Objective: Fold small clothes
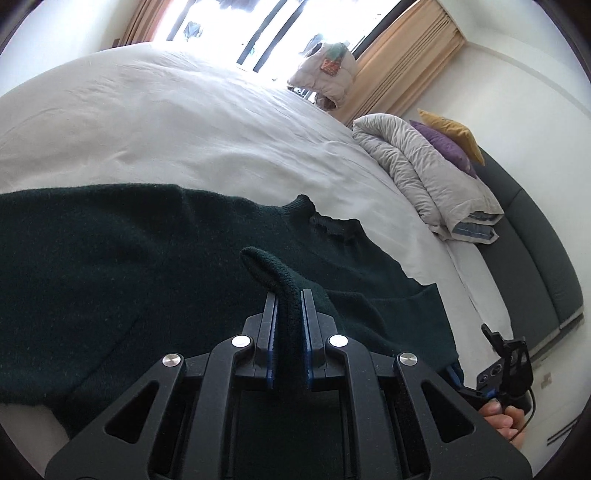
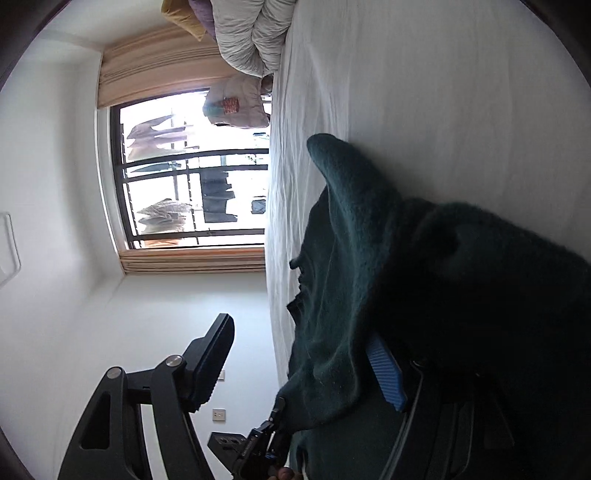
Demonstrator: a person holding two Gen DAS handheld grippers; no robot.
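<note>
- Two grippers work on one dark green sweater (image 1: 110, 266) spread on a white bed (image 1: 166, 129).
- Nearest in the left wrist view, the left gripper (image 1: 289, 295) is clamped on a raised fold of the sweater; the knit stands up between its blue pads and pokes out past the fingertips.
- Just ahead of that gripper the sweater lies flat, its neckline (image 1: 325, 221) a little further on and to the right.
- Low to the right of the left gripper, a hand (image 1: 502, 417) grips the other tool's handle.
- Nearest in the right wrist view, which is rolled on its side, the right gripper (image 2: 295, 363) has its fingers wide apart.
- Its one finger (image 2: 210, 362) stands in free air, touching nothing.
- Its other finger, with a blue pad (image 2: 386, 373), is partly covered by sweater cloth draped over it; whether the cloth rests on the pad I cannot tell.
- Beyond the left gripper, bare sheet runs to the far edge of the bed.
- Further off to the right lies a folded grey duvet (image 1: 424, 173), with a purple pillow (image 1: 447, 147) and a yellow pillow (image 1: 454, 133) behind it.
- Farthest are a bright window (image 1: 280, 33) and beige curtains (image 1: 406, 55).
</note>
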